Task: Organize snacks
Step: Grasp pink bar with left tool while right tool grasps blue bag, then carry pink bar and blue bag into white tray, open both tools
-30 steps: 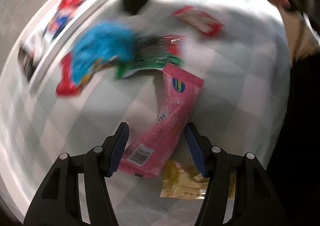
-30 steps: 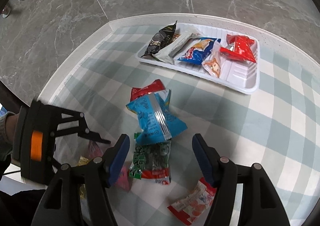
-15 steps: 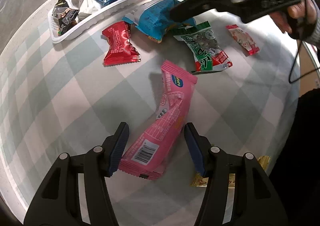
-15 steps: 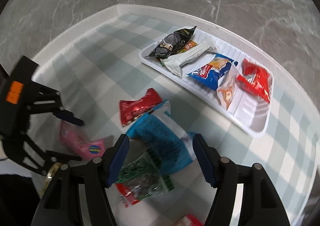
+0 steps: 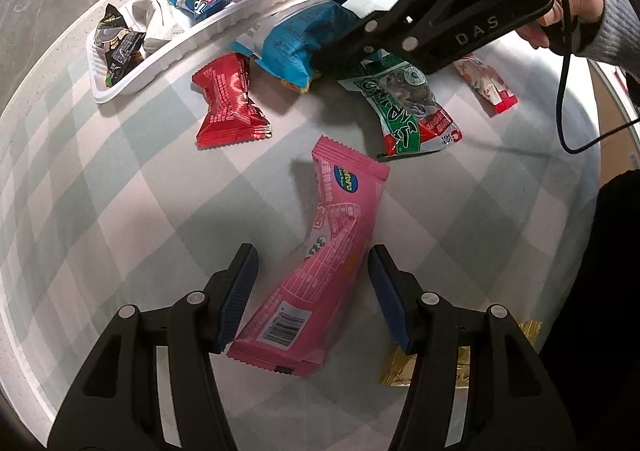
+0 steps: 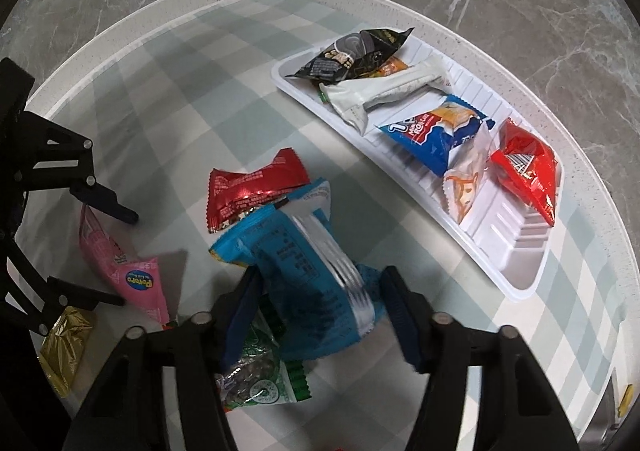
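Taking the white tray [image 6: 516,263] as the landmark and reading from the left: the left gripper [image 5: 312,299] hangs well short of the tray, its jaws spread to either side of the pink packet [image 5: 320,275], which lies flat on the checked tablecloth [image 5: 120,187]; the pads stand clear of the wrapper, so nothing is grasped yet. A gold packet [image 5: 400,371] sits just beside that gripper, farther still from the tray. Nearer the tray lies a red packet [image 6: 256,187], and just beside it the blue packet [image 6: 304,263], partly resting on a green packet [image 6: 260,367]. The right gripper [image 6: 320,315] has just been closing, with the blue packet between its jaws; the pads appear to press its sides, so it looks clamped on that packet. The tray already holds several snacks, with bare room at its near end. The step in hand seems to be picking up the blue packet; the next move likely calls for lifting it clear of the green one and carrying it across to the tray's free end, while the left gripper must close on the pink packet
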`<state>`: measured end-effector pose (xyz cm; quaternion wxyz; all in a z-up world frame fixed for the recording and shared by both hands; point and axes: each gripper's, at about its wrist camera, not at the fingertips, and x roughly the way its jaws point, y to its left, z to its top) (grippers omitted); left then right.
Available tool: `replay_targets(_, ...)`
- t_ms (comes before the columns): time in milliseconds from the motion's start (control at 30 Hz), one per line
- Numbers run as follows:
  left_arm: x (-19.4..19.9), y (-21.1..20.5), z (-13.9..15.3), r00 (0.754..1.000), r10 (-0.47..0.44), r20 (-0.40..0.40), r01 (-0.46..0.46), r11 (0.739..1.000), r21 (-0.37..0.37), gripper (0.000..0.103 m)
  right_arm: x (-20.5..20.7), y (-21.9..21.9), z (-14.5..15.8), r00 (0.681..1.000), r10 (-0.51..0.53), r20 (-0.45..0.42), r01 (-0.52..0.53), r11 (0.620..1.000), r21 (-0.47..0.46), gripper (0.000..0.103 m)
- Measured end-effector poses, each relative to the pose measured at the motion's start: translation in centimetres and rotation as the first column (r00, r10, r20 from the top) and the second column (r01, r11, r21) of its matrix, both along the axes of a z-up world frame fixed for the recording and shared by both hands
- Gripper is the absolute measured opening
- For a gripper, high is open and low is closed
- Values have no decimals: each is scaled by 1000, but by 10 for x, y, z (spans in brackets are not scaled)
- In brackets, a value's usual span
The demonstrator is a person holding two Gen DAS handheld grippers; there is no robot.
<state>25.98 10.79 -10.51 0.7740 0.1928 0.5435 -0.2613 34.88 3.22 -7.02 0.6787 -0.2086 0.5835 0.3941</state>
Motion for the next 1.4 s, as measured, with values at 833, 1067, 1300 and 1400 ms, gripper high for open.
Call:
replay_targets(833,8,44,31,978,193,-75,-207,922,-328,23,26,-84,19,854,-353,-382,461,853,243,46)
replay_targets(1067,29,58,52,968,242,-71,-249,880,-405,23,37,-102,24,789,-422,-447,570,776,272,46)
replay_targets(1300,59,65,73,963,268,-38,-257,863,-434,23,56,-112,25,756,-481,-444,629,722,287,46)
replay_targets(1400,72,68,80,961,275,-36,-261,854,-451,23,66,-114,24,747,-499,-439,643,710,288,46)
